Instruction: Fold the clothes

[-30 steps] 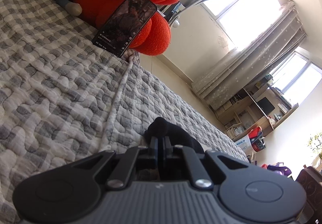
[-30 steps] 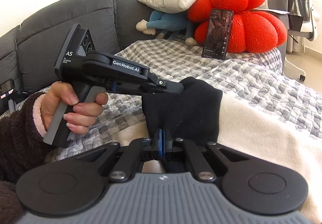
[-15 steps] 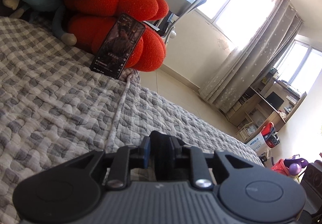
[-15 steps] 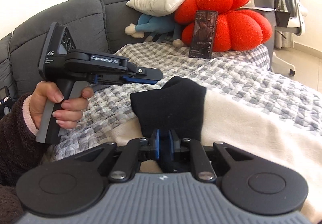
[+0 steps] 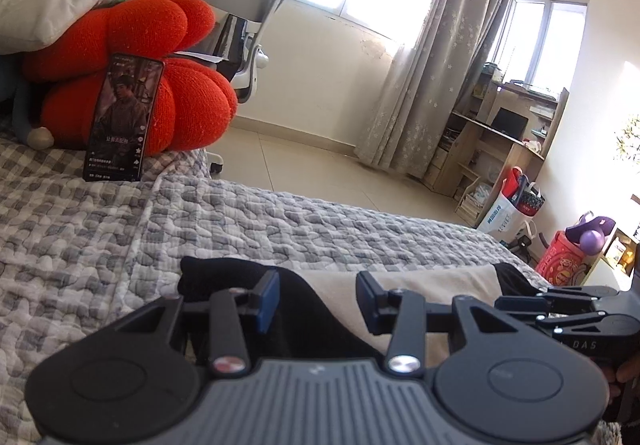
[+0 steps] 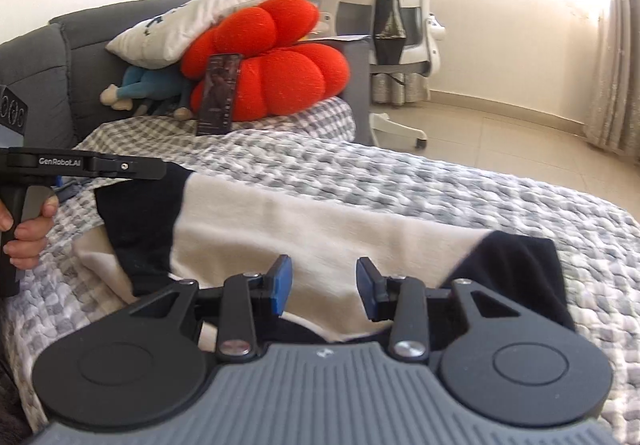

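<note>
Both grippers have let go. A second ago each set of jaws was pressed together on a black part of the garment; now both are opening, and nothing is pinched between the pads in either wrist view.

The left gripper shows its blue pads well apart. The black cuff that it held lies just ahead of and below its jaws, flat on the cream body of the garment. The cloth passes under the gap but is not gripped.

The right gripper stands the same way, jaws apart and widening, with cream cloth lying beneath the gap and untouched by the pads. A second black cuff lies to the right of its jaws, and the other black section lies ahead and to the left, near the left gripper's tip. A person's hand holds that left tool at the frame edge.

The garment rests on the checked quilt of the bed, ahead of both sets of jaws. The red cushion with the phone propped on it lies far ahead, clear of the work.

Assessment: the release appears to complete one fold, with the sleeves laid inward over the body. Both views have also swung and drawn back from the cloth, consistent with a withdrawal. The garment still looks long across the bed, so a further fold is probably due, which calls for a fresh grip at an edge.
</note>
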Demonstrator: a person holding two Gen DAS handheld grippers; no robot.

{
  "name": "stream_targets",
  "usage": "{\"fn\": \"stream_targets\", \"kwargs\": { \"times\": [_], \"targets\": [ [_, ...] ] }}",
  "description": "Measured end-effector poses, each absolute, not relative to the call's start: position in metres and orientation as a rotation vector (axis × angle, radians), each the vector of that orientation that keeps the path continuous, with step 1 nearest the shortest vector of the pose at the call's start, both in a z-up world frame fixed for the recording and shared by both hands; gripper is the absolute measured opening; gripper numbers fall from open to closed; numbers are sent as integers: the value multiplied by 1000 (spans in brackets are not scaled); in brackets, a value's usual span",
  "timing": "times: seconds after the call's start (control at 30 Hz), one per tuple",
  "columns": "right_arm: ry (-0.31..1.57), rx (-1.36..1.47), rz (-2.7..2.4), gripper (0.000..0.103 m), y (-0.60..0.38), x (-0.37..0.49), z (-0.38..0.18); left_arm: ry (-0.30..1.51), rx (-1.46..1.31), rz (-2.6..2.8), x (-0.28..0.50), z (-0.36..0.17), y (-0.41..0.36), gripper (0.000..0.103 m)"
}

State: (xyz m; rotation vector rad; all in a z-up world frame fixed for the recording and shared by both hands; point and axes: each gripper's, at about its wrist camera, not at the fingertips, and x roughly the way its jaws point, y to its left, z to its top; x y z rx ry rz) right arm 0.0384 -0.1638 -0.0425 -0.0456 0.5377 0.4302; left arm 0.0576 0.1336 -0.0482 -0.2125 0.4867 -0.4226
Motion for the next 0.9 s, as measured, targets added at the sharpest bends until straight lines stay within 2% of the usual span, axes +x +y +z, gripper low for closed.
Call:
{"fn": "stream_targets", "kwargs": {
  "times": [0.3,0.47,0.9],
  "targets": [
    [553,25,278,40,-218,33,-57,540,-120,-406,55,-64,130,43],
    [534,42,289,42,-222,20,-46,542,-124,-391,41,-55,132,43],
    [522,45,345,44,-211,0,-35,594,-283,-276,5,-38,166,62]
  ]
}}
